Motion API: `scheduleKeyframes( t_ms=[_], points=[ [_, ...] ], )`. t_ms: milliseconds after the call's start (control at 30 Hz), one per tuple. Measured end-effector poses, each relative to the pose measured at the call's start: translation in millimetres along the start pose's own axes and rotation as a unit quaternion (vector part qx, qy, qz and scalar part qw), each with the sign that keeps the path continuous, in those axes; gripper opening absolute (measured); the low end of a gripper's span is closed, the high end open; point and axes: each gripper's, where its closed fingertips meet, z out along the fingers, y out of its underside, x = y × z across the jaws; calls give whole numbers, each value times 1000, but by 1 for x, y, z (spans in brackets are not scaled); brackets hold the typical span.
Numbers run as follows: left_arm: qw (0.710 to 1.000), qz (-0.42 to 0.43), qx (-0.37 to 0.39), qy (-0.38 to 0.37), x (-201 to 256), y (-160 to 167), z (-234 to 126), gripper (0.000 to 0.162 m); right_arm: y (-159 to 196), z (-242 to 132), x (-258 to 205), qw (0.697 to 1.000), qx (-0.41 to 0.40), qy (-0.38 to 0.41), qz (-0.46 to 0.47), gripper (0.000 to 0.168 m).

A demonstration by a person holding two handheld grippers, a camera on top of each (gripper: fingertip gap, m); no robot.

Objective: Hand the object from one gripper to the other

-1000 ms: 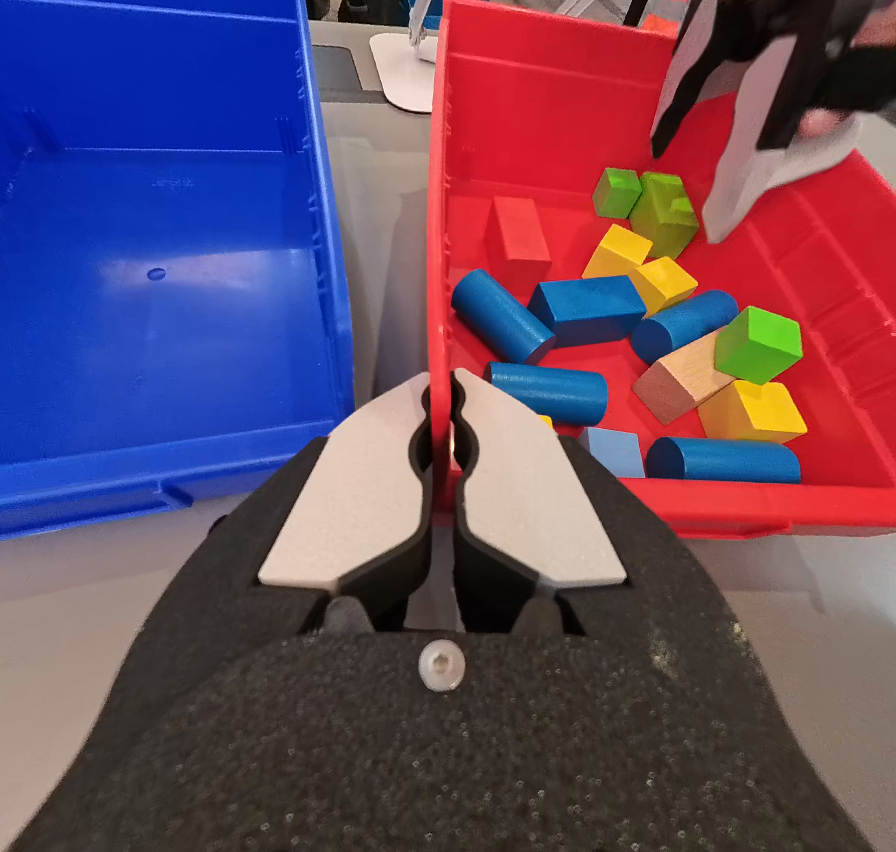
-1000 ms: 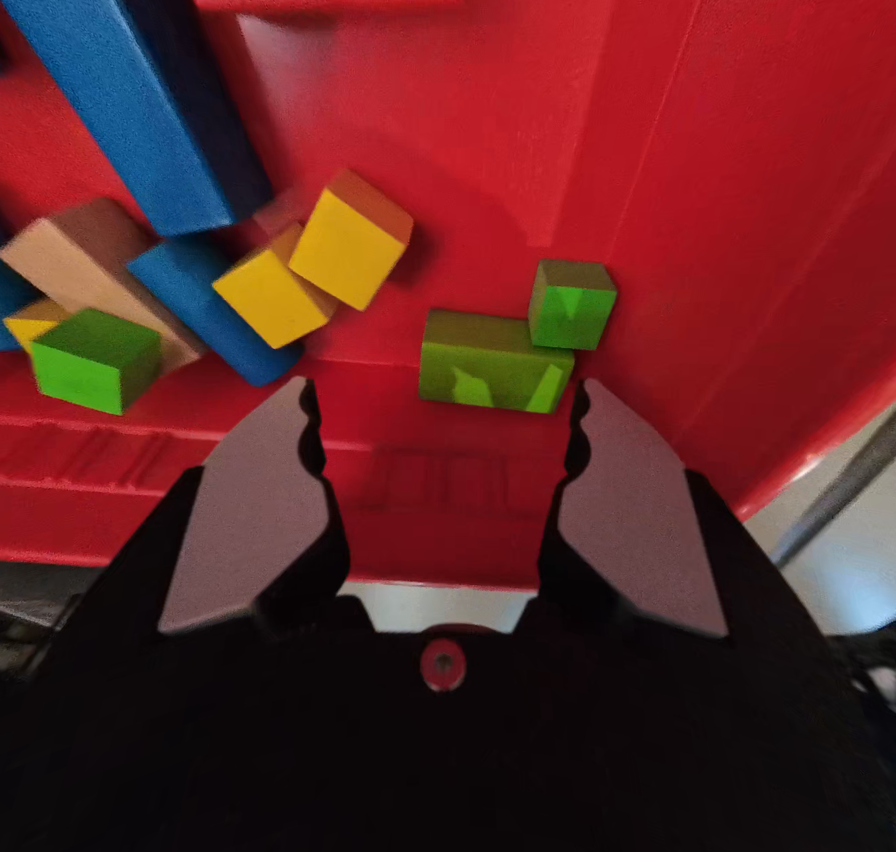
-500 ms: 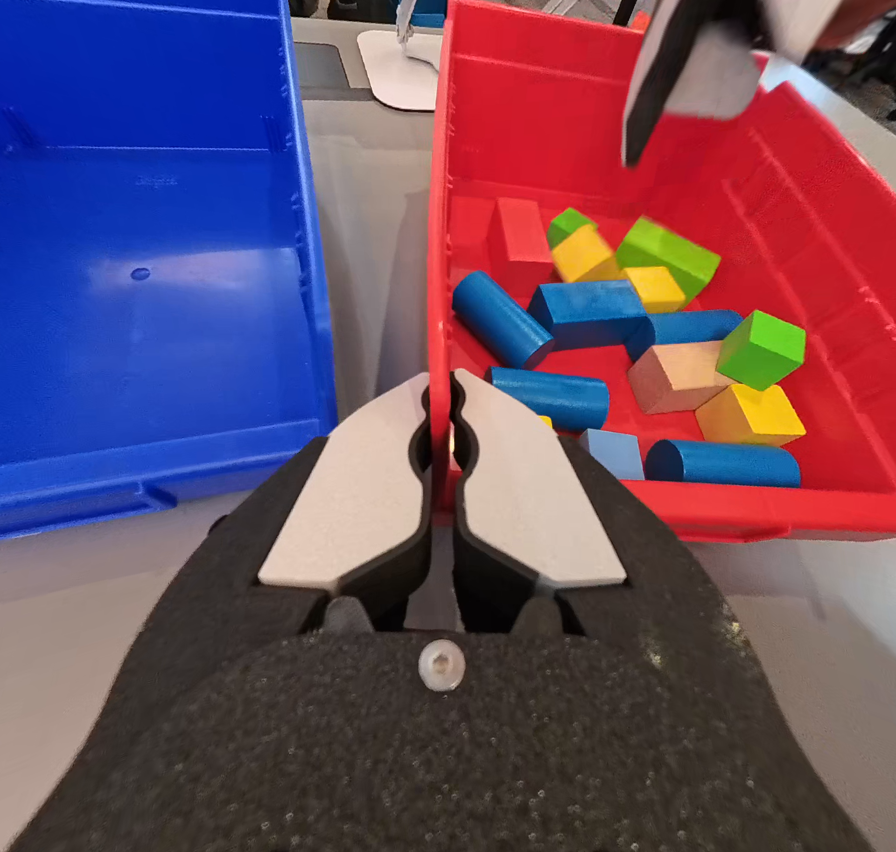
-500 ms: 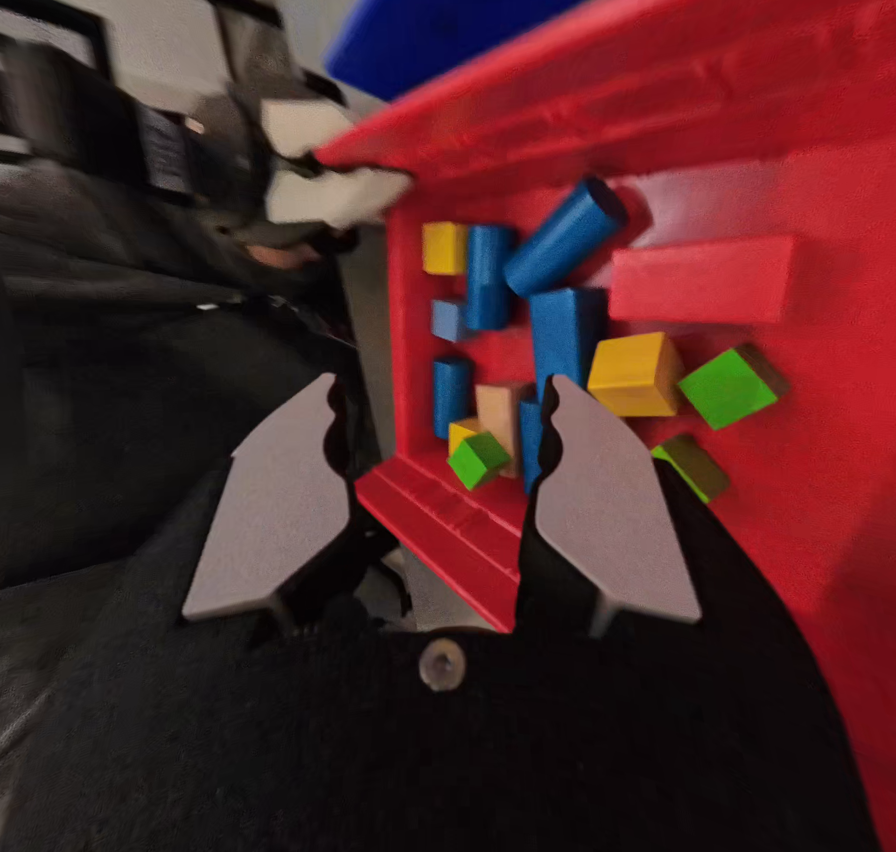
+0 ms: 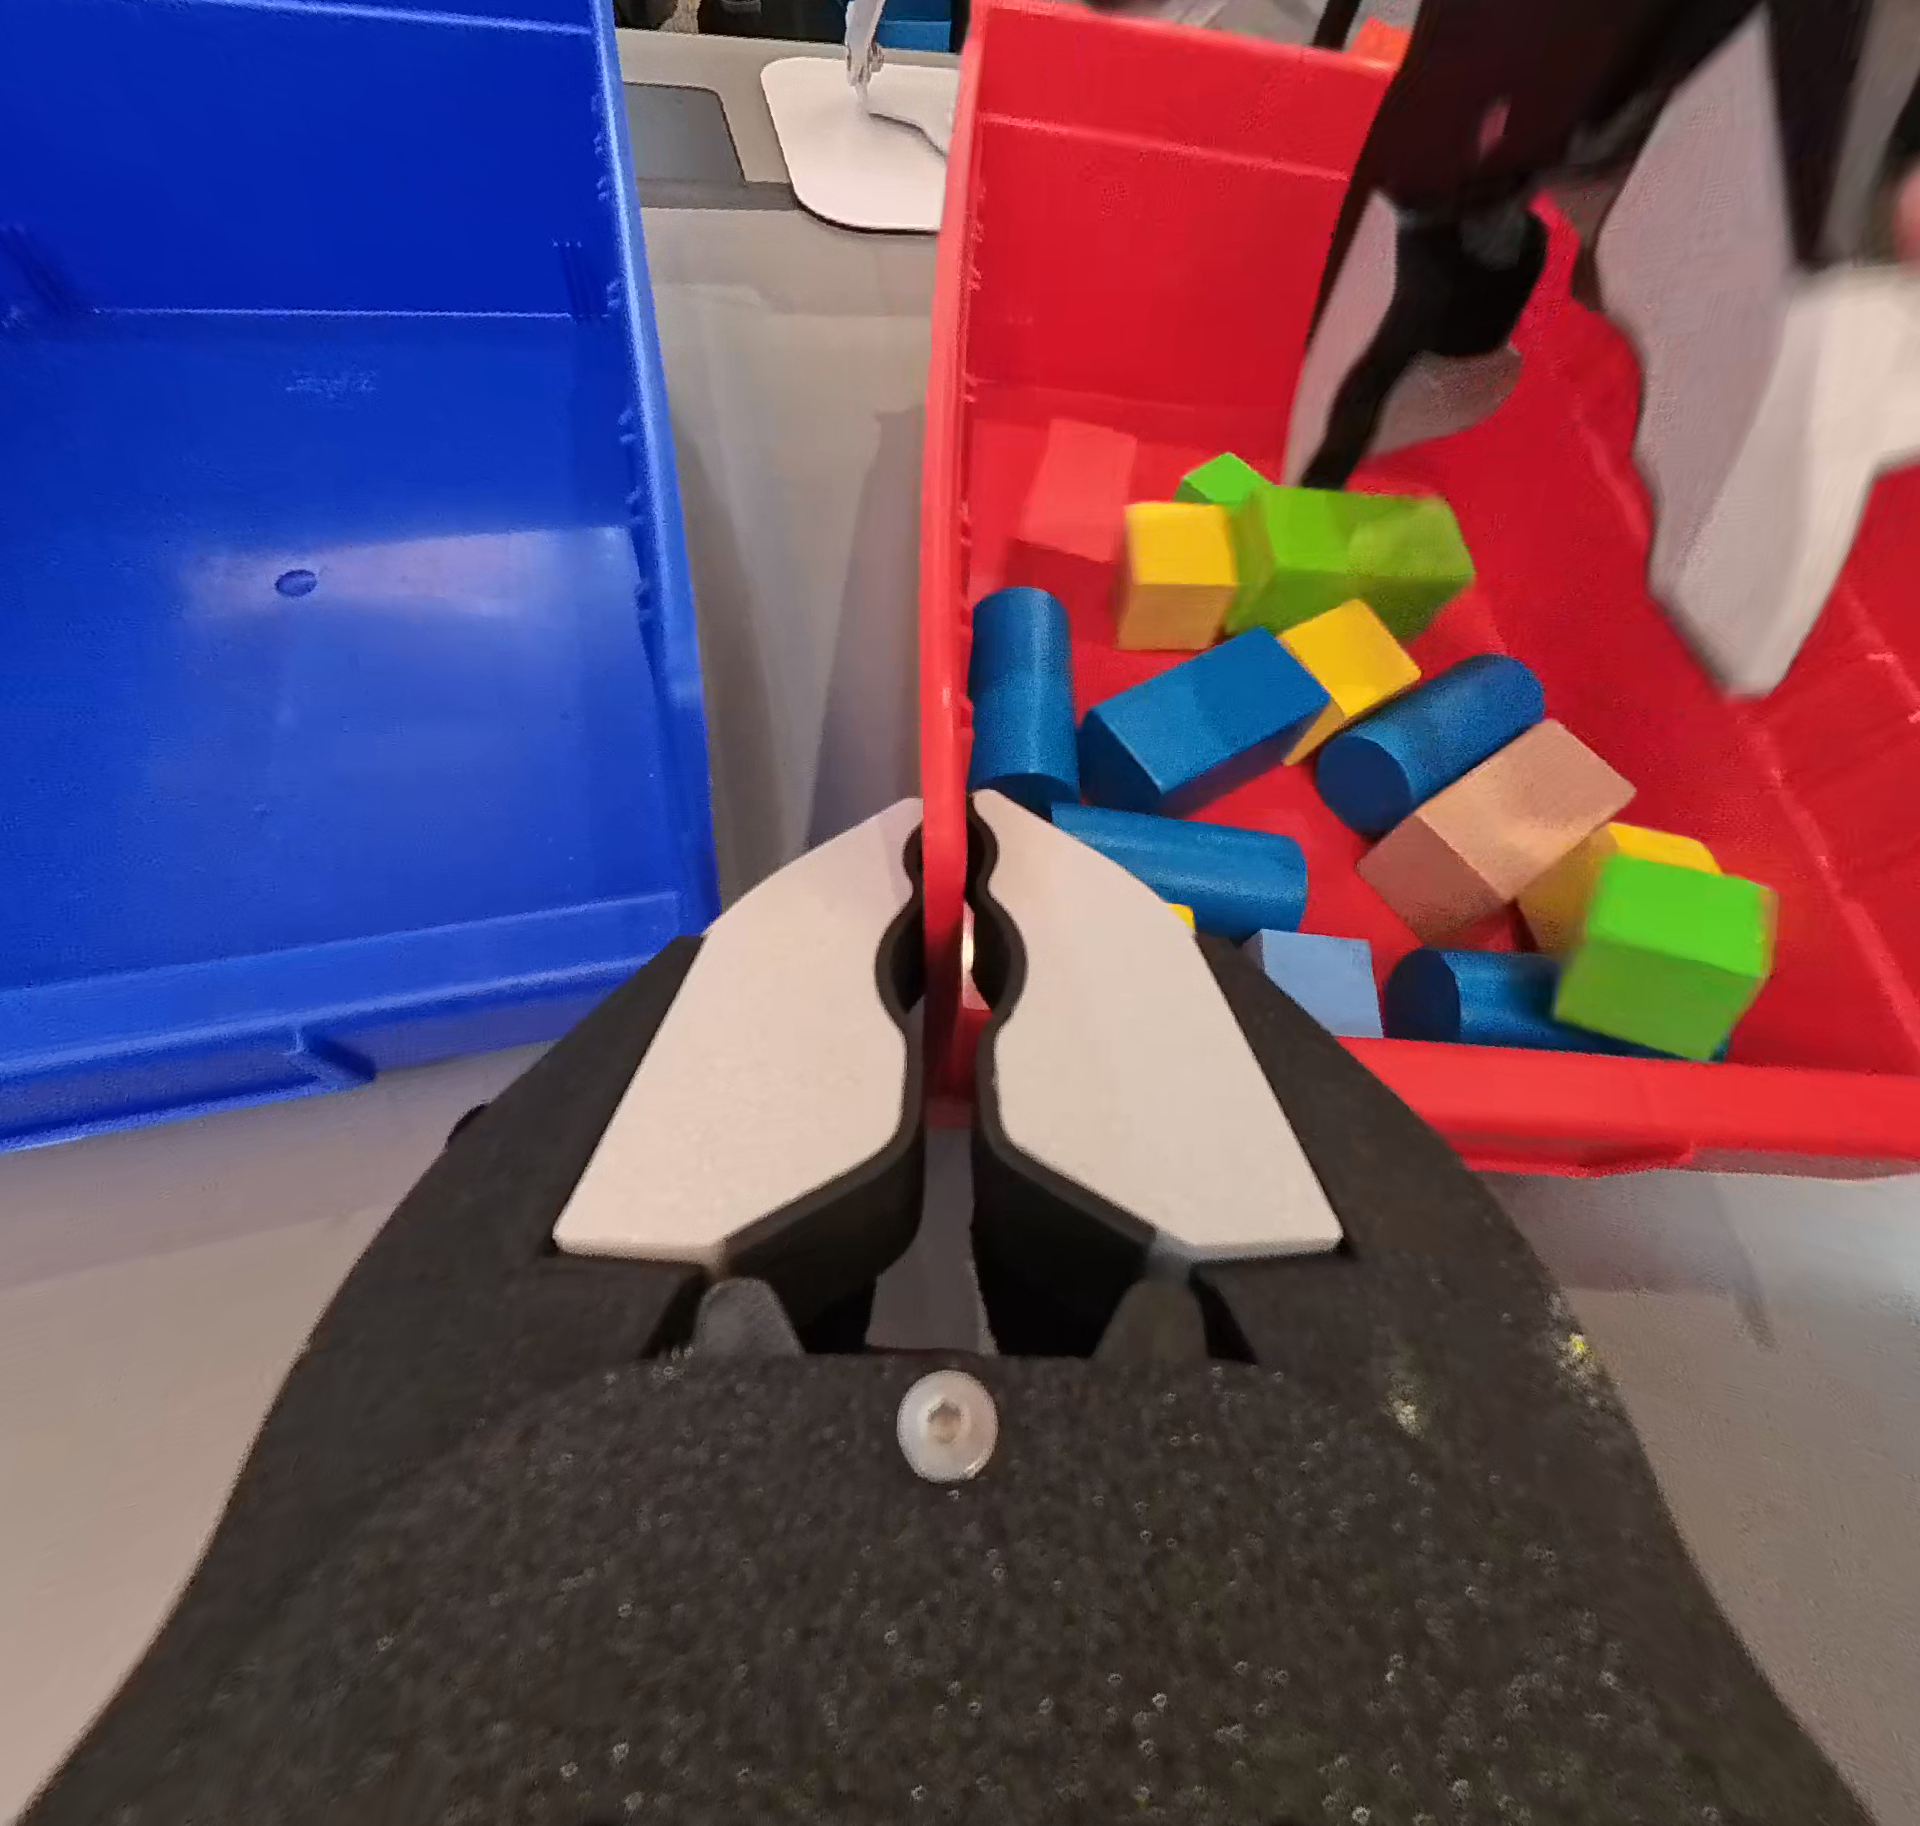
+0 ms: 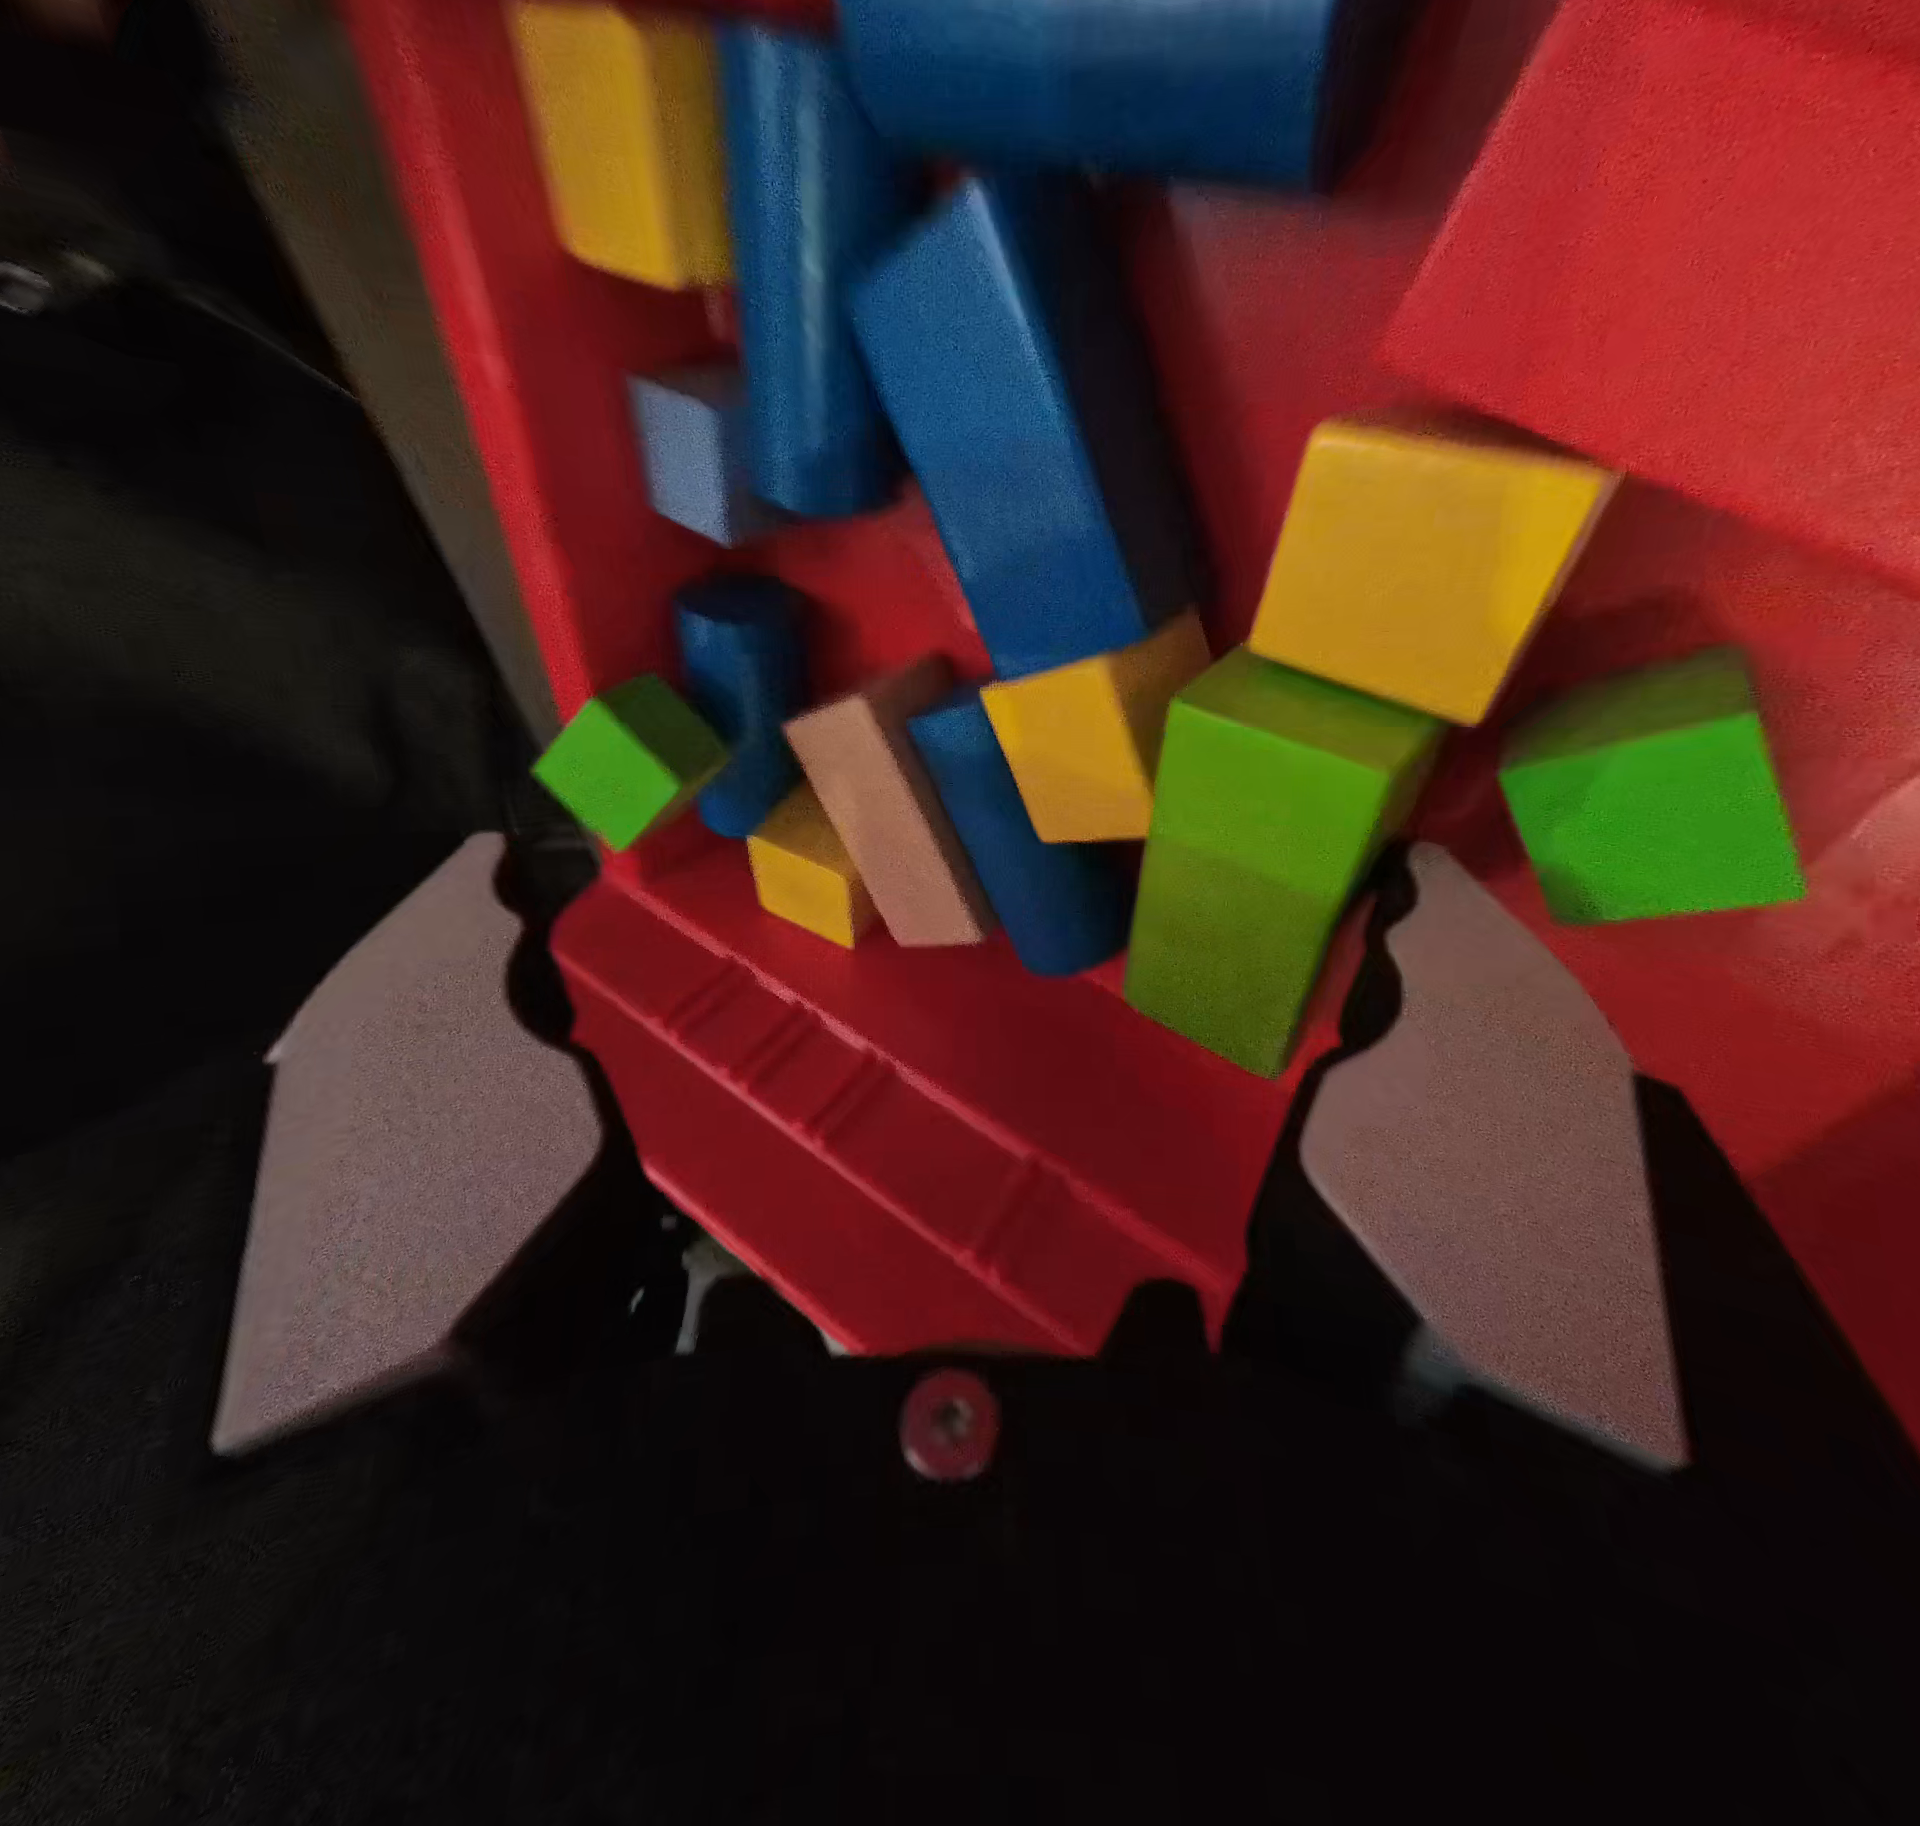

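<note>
left gripper [image 5: 945, 903] clamps red bin [image 5: 1662, 1101] wall, right gripper [image 6: 951, 955] spread wide over blocks

near: left claw pinched on the bin's near-left wall edge, empty blue bin [image 5: 312, 529] to its left. farther: right claw holds nothing, long green block [image 6: 1257, 841] just by its right fingertip, among yellow and blue blocks. wood looks light, stiff, smooth-painted; best gripped across its long flat sides.

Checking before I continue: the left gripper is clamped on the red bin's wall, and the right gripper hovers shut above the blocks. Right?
Not quite. The left gripper is clamped on the red bin, but the right gripper is open, jaws wide apart over the blocks, as the right wrist view shows.
</note>
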Motion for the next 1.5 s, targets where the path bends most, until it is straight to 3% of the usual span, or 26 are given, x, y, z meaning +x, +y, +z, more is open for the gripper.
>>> scheduleKeyframes(
  t_ms=[33, 100, 133, 200, 333, 467, 567, 600, 700, 733, 767, 833, 867, 900, 933, 1033, 1100, 1200, 1267, 1300, 1400, 1500],
  points=[
    [1000, -1, 0, 3, 0, 0, 0, 3, -15, -12, -10, 998, 55, -22, -18, 139],
    [1000, -3, 0, 3, 0, 0, 0, 3, -31, -38, -22, 988, 138, -59, -22, 85],
    [1000, -3, 0, 2, 0, 0, 0, 3, -30, -44, -16, 989, 141, -46, -1, 82],
    [1000, -3, 1, 2, 1, 0, 0, 3, -20, -47, 0, 992, 123, 19, -2, 91],
    [1000, -4, 1, 2, 1, 0, 0, 3, -21, -38, -41, 988, 140, -41, -54, 72],
    [1000, -4, 1, 2, 1, 0, 0, 3, -14, 16, -90, 979, 88, -58, -172, 73],
    [1000, -2, 1, 2, 1, 0, 0, 3, -15, 57, -77, 976, 22, 15, -218, 67],
    [1000, 0, 2, 2, 1, 0, 0, 3, -16, 59, -74, 971, 13, 18, -236, 49],
    [1000, 4, 1, 1, 1, 0, 0, 3, -20, 49, -62, 969, 24, 4, -247, 49],
    [1000, 6, 1, 0, 1, 0, 0, 3, -18, 43, -41, 966, 11, 53, -254, 18],
    [1000, 9, 1, 0, 1, 0, 0, 3, -7, 35, -14, 955, -35, 113, -271, 1],
    [1000, 9, 1, 0, 1, 0, 0, 3, 0, 12, 20, 948, -52, 181, -255, 5],
    [1000, 8, 1, 1, 1, 0, 0, 2, 9, -4, 41, 938, -84, 237, -239, 26],
    [1000, 7, 1, 2, 1, 0, 0, 2, 11, -23, 61, 917, -99, 308, -231, 65],
    [1000, 7, 2, 1, 1, 0, 0, 2, 12, -39, 69, 902, -100, 349, -232, 77],
    [1000, 8, 1, 0, 1, 0, 1, 3, -22, -38, 32, 905, -1, 321, -280, 72],
    [1000, 7, 1, 0, 1, 0, 1, 2, -52, -20, -1, 886, 74, 291, -354, 65],
    [1000, 8, 1, 0, 1, 0, 1, 2, -70, 6, 12, 861, 68, 329, -383, 70],
    [1000, 7, 2, 1, 1, 0, 1, 3, -60, 20, 31, 878, 36, 313, -359, 53],
    [1000, 7, 2, 1, 1, 0, 1, 3, -56, 18, 35, 893, 45, 293, -337, 55],
    [1000, 7, 2, 3, 1, 0, 1, 3, 3, -14, 83, 907, -79, 332, -245, 55],
    [1000, 6, 2, 5, 2, 0, 1, 3, 21, -52, 77, 919, -49, 331, -208, 52]
  ],
)
